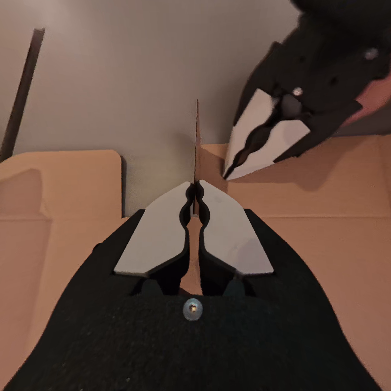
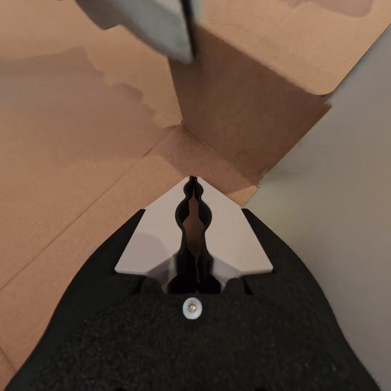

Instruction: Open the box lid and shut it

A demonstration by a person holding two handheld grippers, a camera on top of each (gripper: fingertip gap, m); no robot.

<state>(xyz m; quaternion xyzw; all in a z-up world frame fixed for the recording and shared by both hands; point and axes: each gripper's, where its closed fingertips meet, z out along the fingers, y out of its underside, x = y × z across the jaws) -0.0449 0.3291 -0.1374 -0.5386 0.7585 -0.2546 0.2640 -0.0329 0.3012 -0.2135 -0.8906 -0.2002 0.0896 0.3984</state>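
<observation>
The brown cardboard box (image 1: 306, 201) lies with its flaps spread out. My left gripper (image 1: 195, 184) is shut on a thin side flap (image 1: 197, 137), which I see edge-on and standing upright. In the right wrist view this flap (image 2: 232, 95) rises from a corner fold, and a blurred finger (image 2: 165, 31) of the left gripper pinches its upper edge. My right gripper (image 2: 193, 177) is shut and empty, its tips at the cardboard beside the foot of that flap. It also shows in the left wrist view (image 1: 225, 176), coming in from the upper right.
A rounded flap (image 1: 63, 179) lies flat to the left. A grey surface (image 1: 127, 84) lies behind the box and also shows in the right wrist view (image 2: 338, 211). A dark bar (image 1: 23, 91) stands at far left. Part of a hand (image 1: 372, 99) holds the right gripper. My hands' fingertips stand some 9 cm from each other. From either gripper's tips it is about 40 cm to the dark bar (image 1: 23, 91).
</observation>
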